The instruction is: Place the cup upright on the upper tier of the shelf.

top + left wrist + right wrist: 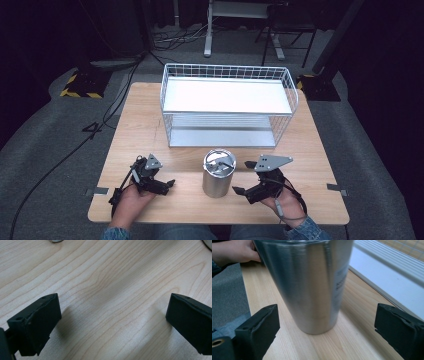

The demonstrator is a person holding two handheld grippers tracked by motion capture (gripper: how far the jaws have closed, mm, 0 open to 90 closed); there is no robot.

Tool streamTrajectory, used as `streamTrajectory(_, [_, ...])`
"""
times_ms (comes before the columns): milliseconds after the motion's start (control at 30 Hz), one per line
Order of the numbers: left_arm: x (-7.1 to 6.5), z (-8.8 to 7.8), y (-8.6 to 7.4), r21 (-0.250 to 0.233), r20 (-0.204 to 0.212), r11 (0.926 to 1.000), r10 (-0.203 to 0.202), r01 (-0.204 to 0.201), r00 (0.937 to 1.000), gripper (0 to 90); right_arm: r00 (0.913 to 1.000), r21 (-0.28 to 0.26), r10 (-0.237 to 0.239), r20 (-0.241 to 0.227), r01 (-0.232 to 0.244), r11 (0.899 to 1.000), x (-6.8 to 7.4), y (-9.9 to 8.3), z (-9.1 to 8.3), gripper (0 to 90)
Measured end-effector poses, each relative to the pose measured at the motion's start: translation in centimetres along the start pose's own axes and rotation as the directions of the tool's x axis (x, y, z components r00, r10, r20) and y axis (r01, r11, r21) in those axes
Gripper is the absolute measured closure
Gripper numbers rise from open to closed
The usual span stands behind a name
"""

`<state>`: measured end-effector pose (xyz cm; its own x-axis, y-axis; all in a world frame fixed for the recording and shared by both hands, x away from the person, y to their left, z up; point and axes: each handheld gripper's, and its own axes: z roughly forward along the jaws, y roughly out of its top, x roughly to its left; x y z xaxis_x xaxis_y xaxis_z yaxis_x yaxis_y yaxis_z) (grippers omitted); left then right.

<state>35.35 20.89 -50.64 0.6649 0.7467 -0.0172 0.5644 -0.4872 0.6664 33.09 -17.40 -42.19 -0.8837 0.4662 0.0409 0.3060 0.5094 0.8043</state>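
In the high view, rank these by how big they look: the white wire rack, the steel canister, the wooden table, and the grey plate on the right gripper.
1. Light wooden table, largest.
2. White wire shelf rack.
3. Brushed steel cylindrical canister.
4. Grey three-cornered plate on the right gripper, smallest.
No close calls between them.

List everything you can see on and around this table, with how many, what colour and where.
Metal canister: one, brushed silver, upright at the table's near middle, between the two grippers.
Wire shelf rack: one, white, two tiers, at the table's far middle behind the canister.
Table: one, light wood, centre of the high view.
Floor cables: several, black, on the grey floor left of the table.
Left gripper: one, black, jaws open over bare wood, left of the canister.
Right gripper: one, black with a grey plate, jaws open toward the canister, not touching it.
Hands: two, holding the grippers at the near edge.
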Motion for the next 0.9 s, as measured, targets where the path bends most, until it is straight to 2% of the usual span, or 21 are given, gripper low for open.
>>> streamTrajectory(233, [0.0, 0.0, 0.0, 0.0, 0.0, 1.0, 0.0, 0.0, 1.0, 0.5, 0.9995, 0.017, -0.02, -0.023, 0.021, 1.0, 0.4, 0.0, 2.4, 2.2])
streamTrajectory(333, [0.0, 0.0, 0.0, 0.0, 0.0, 1.0, 0.0, 0.0, 1.0, 0.5, 0.9995, 0.018, -0.023, -0.022, 0.023, 1.0, 0.5, 0.1, 2.8, 1.9])
streamTrajectory(700, [0.0, 0.0, 0.0, -0.001, 0.0, 1.0, 0.001, -0.001, 1.0, 0.5, 0.9989, 0.005, -0.031, -0.036, 0.031, 0.999, 0.7, 0.2, 5.0, 1.9])
streamTrajectory(900, [0.0, 0.0, 0.0, 0.0, 0.001, 1.0, 0.0, 0.0, 1.0, 0.5, 0.9984, -0.024, -0.045, -0.034, 0.044, 0.999, 1.0, 0.2, 6.2, 0.5])
